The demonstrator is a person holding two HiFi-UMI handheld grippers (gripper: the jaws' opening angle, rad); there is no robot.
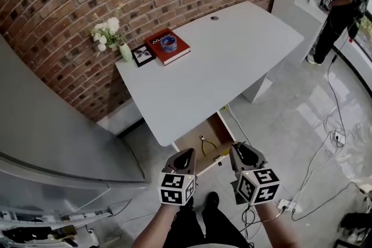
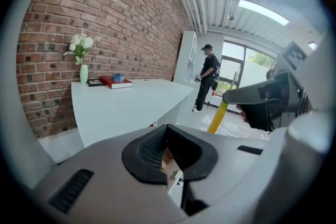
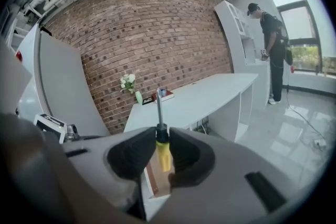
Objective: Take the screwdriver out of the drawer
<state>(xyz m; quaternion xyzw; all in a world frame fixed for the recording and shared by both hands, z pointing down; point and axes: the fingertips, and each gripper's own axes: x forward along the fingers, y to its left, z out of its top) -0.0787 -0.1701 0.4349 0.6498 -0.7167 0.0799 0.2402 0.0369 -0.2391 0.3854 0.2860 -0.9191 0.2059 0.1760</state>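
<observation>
My right gripper (image 1: 235, 151) is shut on a screwdriver (image 3: 162, 150) at the top of its yellow handle; the metal shaft points up and away past the jaws. In the left gripper view the yellow handle (image 2: 218, 117) hangs below the right gripper (image 2: 262, 99). Both grippers hover just in front of the open wooden drawer (image 1: 189, 141) under the white desk (image 1: 226, 61). The left gripper (image 1: 186, 155) holds nothing, and its tips (image 2: 168, 128) meet. A pair of yellow-handled pliers (image 1: 204, 145) lies in the drawer.
A red book (image 1: 167, 45), a small photo frame (image 1: 143, 55) and a vase of white flowers (image 1: 110, 35) stand at the desk's far-left corner by the brick wall. A grey cabinet (image 1: 52, 142) is at the left. Cables (image 1: 325, 148) lie on the floor; a person (image 1: 340, 3) stands far right.
</observation>
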